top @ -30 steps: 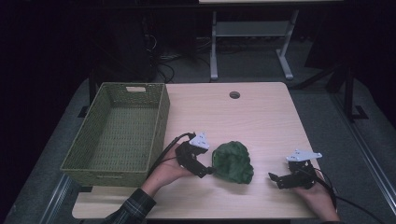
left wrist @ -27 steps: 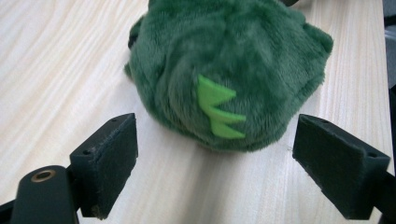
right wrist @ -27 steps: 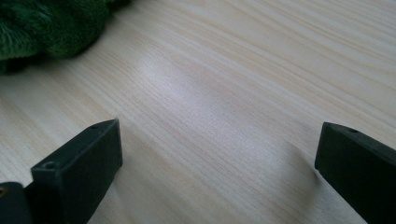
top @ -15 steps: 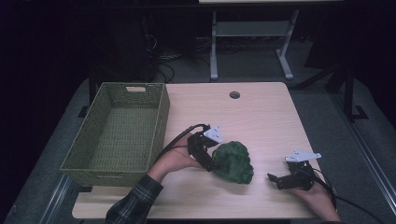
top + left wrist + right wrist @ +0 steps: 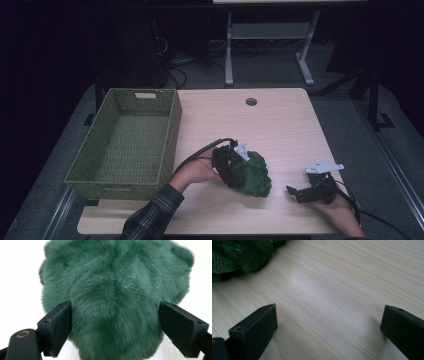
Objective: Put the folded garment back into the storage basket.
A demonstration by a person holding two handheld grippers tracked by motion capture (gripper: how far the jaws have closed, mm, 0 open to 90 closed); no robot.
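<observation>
A crumpled, dark green furry plush cloth (image 5: 252, 175) lies on the light wooden table (image 5: 280, 125), near the front edge and roughly midway between the two hands. The left gripper (image 5: 231, 167) sits against the cloth's left side; in the left gripper view its two black jaws stand wide apart with the green fur (image 5: 115, 297) bulging between them, the fur brushing the inner face of the left jaw and reaching close to the right one, so the jaws straddle the cloth without squeezing it. The left hand (image 5: 196, 172), with a plaid sleeve (image 5: 150, 217) behind it, comes in from the bottom of the high view.

The right gripper (image 5: 300, 192) rests low over the table just to the right of the cloth, apart from it. In the right gripper view its jaws are spread wide over bare wood, holding nothing, and the cloth (image 5: 239, 255) shows in the upper left corner.

A rectangular olive-green woven basket (image 5: 170, 135) stands on the left part of the table, well apart from the cloth, with nothing visible inside it
</observation>
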